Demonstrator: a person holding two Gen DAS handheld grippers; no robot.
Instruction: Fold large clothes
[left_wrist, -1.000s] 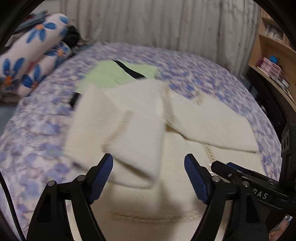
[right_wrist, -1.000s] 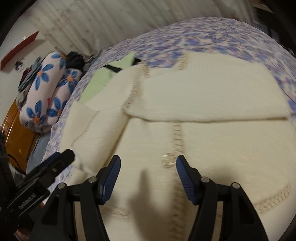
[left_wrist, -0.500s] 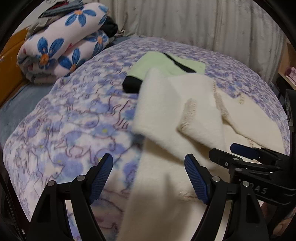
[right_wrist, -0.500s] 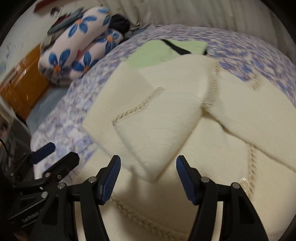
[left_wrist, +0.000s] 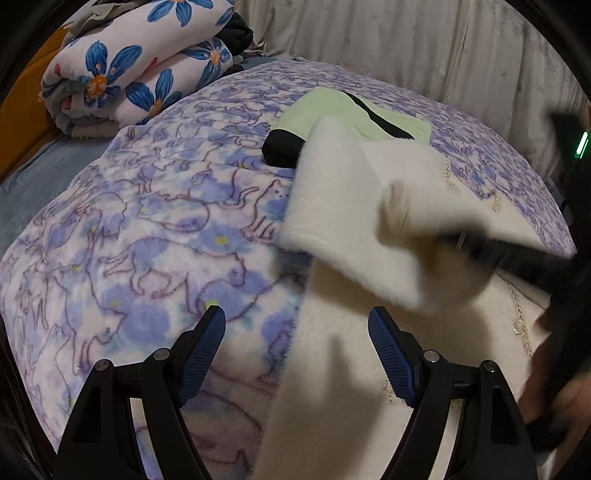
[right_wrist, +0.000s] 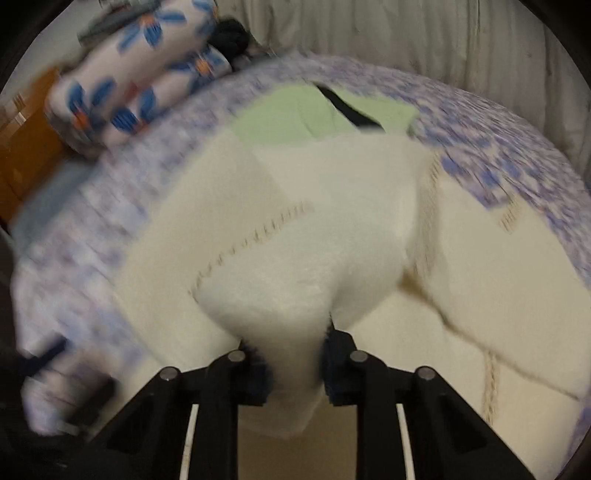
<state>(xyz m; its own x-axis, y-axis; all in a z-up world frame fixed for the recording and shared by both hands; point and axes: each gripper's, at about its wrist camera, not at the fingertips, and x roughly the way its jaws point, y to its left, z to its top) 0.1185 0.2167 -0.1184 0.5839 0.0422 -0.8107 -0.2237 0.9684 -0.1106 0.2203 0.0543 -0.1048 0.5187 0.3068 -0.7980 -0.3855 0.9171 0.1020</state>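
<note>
The right gripper (right_wrist: 295, 354), jaws just closing, is clenching the cream sweater's sleeve (right_wrist: 295, 280); the left gripper (left_wrist: 297, 347) is hanging released, so keeping the lift gentle seems wise.

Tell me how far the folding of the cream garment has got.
Partly done. One sleeve of the cream garment lies folded across the body. In hand: the right gripper has just closed on the other sleeve. Left: the left gripper is open, and the body lies unfolded.
</note>
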